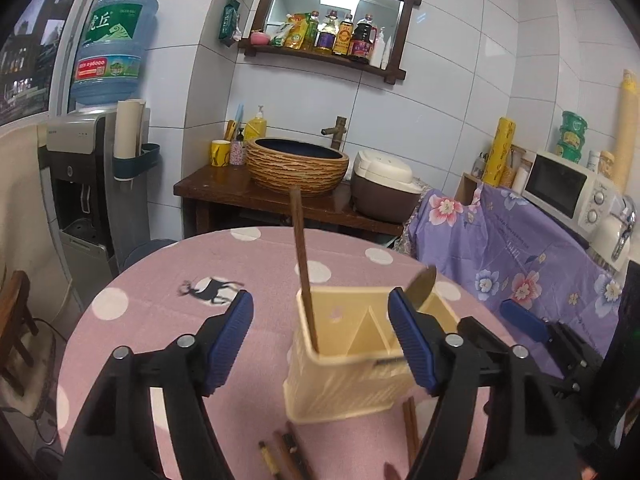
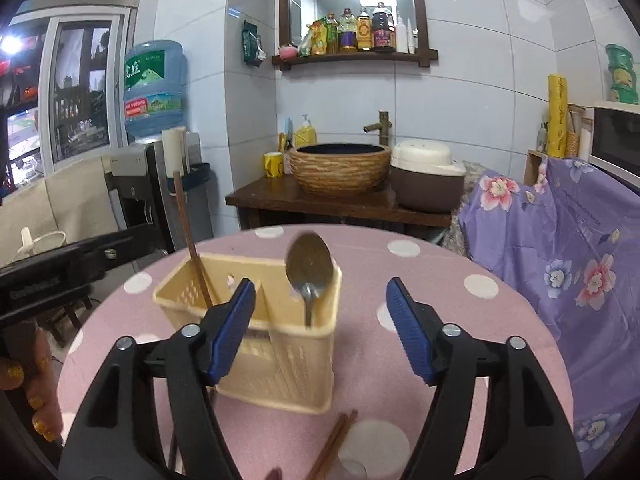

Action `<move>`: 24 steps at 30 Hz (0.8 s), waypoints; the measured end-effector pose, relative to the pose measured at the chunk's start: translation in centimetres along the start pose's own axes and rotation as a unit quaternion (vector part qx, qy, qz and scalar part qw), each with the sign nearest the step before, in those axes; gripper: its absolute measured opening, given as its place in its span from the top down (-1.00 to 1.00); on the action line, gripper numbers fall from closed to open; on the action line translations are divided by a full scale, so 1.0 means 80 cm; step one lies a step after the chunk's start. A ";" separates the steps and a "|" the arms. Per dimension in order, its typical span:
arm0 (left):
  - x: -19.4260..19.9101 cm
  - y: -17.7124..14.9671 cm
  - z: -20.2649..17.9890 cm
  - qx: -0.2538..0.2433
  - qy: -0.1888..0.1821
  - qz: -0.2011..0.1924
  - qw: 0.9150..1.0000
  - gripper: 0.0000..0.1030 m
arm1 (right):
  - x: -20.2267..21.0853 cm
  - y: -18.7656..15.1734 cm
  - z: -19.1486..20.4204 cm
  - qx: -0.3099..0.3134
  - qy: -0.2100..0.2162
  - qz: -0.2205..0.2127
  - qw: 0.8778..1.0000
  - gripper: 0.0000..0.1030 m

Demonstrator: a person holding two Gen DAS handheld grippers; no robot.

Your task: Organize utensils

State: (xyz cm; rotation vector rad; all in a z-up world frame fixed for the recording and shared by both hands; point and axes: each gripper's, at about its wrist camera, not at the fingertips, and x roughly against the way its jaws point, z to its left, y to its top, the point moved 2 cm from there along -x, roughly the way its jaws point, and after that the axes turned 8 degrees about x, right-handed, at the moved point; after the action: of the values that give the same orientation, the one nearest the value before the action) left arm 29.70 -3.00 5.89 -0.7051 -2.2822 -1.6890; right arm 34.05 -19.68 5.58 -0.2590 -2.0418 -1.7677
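A cream slotted utensil holder (image 1: 352, 380) (image 2: 280, 364) stands on the round pink dotted table (image 1: 180, 320). One brown chopstick (image 1: 304, 272) (image 2: 192, 248) stands upright in its left compartment. A metal spoon (image 2: 310, 264) (image 1: 422, 286) stands bowl up in the right one. My left gripper (image 1: 320, 340) is open just in front of the holder, and its pads touch nothing. My right gripper (image 2: 320, 332) is open too, over the holder's right half, with nothing gripped. Loose chopsticks (image 1: 410, 428) (image 2: 332, 444) lie on the cloth in front of the holder.
More utensil handles (image 1: 284, 456) lie near the front edge. Behind the table stand a wooden stand with a basin (image 1: 296, 164), a rice cooker (image 1: 384, 188) and a water dispenser (image 1: 84, 200). A purple floral cloth (image 1: 520, 256) covers furniture at the right. A hand (image 2: 40, 380) holds the left gripper.
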 end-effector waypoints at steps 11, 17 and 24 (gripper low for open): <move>0.018 -0.132 0.061 0.018 0.062 0.108 0.992 -0.49 | 0.038 -0.142 -0.003 -0.022 -0.027 0.131 0.991 -0.38; 0.021 -0.167 0.070 0.027 0.073 0.137 0.988 -0.17 | 0.028 -0.192 -0.011 -0.055 -0.038 0.182 0.981 -0.22; 0.020 -0.181 0.076 0.037 0.078 0.148 0.985 -0.14 | 0.015 -0.202 0.001 -0.071 -0.025 0.205 0.976 -0.16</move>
State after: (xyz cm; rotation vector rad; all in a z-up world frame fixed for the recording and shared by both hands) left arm 21.76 -0.17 -7.45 -0.8188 -2.0083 -1.4616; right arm 26.36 -22.58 -8.39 -0.7190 -1.7370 -1.6538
